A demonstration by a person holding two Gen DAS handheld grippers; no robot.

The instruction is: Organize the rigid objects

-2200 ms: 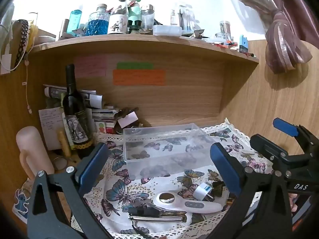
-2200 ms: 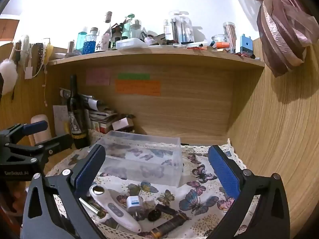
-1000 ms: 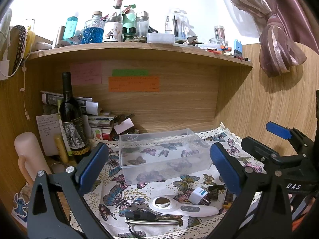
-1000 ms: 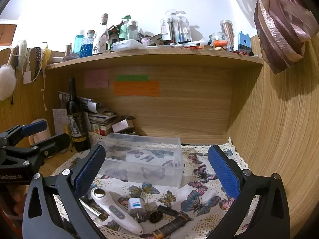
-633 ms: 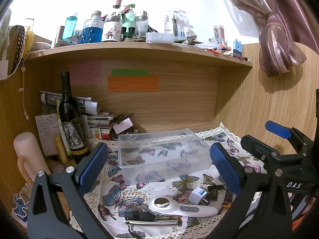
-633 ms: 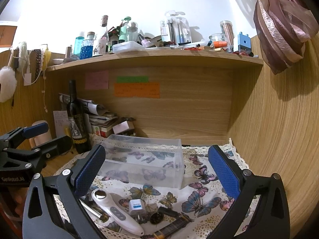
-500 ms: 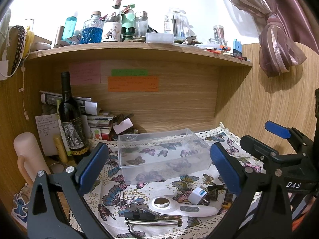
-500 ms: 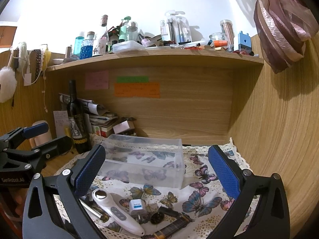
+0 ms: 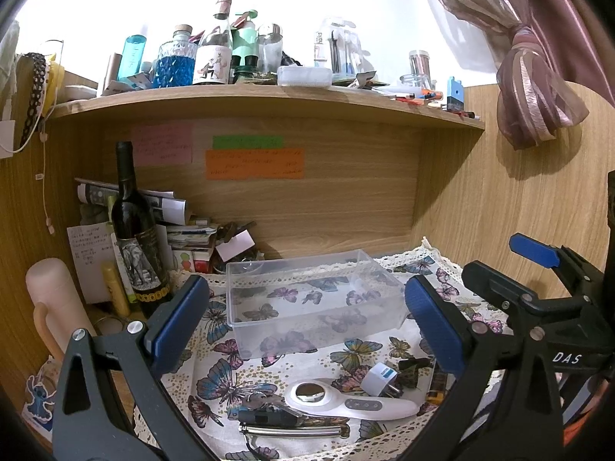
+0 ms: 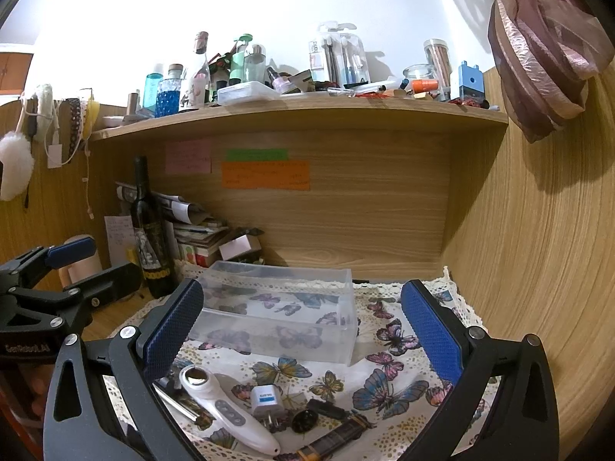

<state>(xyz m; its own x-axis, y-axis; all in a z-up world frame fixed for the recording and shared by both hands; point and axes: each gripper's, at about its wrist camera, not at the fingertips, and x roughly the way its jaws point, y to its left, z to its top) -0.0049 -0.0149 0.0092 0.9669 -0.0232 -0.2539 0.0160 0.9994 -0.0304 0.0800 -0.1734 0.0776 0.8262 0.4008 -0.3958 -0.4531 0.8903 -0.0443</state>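
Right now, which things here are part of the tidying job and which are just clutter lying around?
For the job: clear plastic box, white handheld device, white plug adapter, keys.

Just lying about: wine bottle, sticky notes, shelf bottles, curtain.

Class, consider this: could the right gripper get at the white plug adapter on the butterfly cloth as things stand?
Probably yes. The right gripper is open and empty, and the white plug adapter lies uncovered just ahead of it, though small dark items crowd its right side.
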